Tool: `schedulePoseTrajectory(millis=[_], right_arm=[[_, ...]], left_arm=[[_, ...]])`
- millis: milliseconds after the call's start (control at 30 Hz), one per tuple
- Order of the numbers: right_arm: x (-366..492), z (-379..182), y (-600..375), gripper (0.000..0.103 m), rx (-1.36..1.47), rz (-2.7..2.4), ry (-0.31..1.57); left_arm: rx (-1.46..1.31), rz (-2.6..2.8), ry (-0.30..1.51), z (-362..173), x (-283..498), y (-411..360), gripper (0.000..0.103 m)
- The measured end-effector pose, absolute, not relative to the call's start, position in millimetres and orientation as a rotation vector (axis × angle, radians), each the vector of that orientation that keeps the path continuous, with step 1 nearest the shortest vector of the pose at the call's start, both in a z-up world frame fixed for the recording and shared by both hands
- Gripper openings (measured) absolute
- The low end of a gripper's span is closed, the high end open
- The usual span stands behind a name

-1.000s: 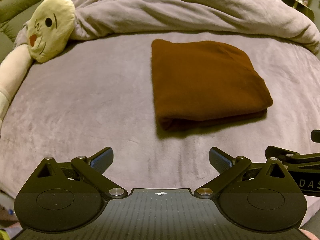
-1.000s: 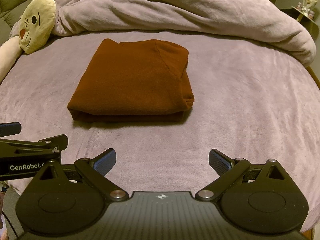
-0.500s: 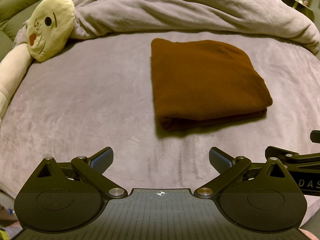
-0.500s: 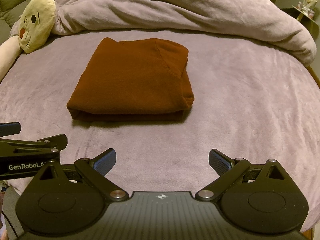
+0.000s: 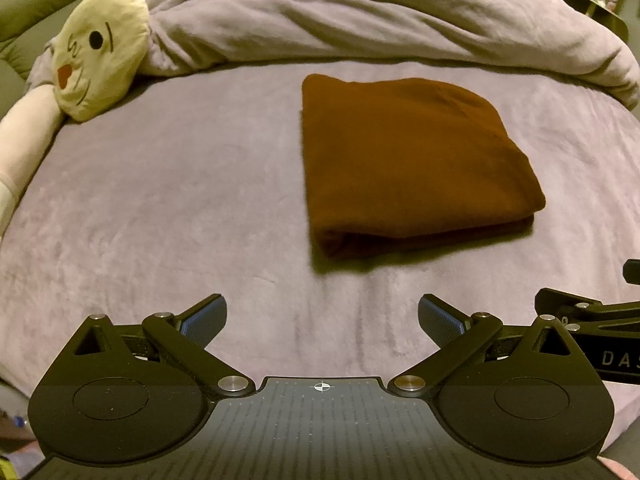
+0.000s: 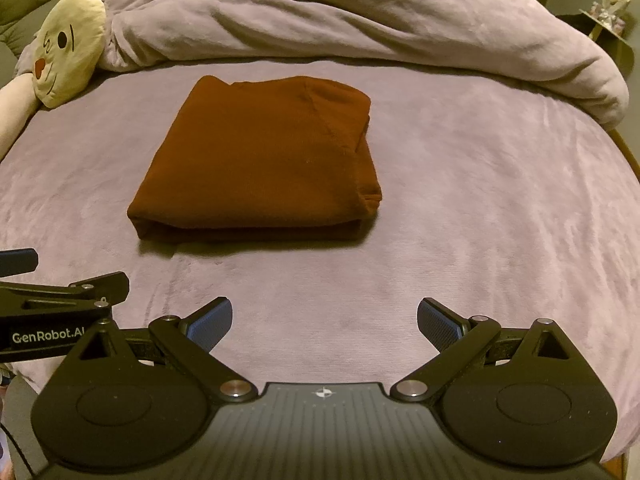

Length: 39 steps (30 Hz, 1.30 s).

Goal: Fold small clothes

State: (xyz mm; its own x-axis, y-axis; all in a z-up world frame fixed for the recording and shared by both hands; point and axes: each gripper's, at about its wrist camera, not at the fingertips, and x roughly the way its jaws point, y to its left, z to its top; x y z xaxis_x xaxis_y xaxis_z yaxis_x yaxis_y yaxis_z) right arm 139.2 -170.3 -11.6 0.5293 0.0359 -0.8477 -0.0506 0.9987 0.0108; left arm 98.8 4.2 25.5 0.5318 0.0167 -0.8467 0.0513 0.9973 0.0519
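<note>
Mauve plush bedding covers the bed (image 5: 160,220), and on it, toward the middle, lies a brown garment (image 5: 408,160) folded into a thick, flat rectangle with its layered edges facing the cameras. What kind of garment it is cannot be told from the folded shape. Both tools hover short of it, well apart from the cloth. The left hand-held gripper (image 5: 322,316) has its blue-padded fingers spread wide with nothing between them; the right hand-held gripper (image 6: 324,316) is spread just as wide and likewise empty. Each shows only partly at the edge of the other's view. Behind the garment a rumpled duvet (image 6: 360,24) is bunched across the head of the bed. At the far left a cream plush toy (image 5: 100,48) with a stitched face rests against the duvet, its pale body cut off by the frame. Small items on a stand at the far right are too blurred to identify.
</note>
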Motion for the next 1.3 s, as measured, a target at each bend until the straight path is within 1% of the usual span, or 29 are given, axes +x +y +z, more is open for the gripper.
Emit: schedulePoseTrajectory(millis=[1300], right_arm=[[138.1, -10.5, -175.3, 0.099, -0.007, 0.043, 1.007]], left_arm=[[0.033, -0.057, 1.026, 22.3, 97.0, 10.2, 0.103]])
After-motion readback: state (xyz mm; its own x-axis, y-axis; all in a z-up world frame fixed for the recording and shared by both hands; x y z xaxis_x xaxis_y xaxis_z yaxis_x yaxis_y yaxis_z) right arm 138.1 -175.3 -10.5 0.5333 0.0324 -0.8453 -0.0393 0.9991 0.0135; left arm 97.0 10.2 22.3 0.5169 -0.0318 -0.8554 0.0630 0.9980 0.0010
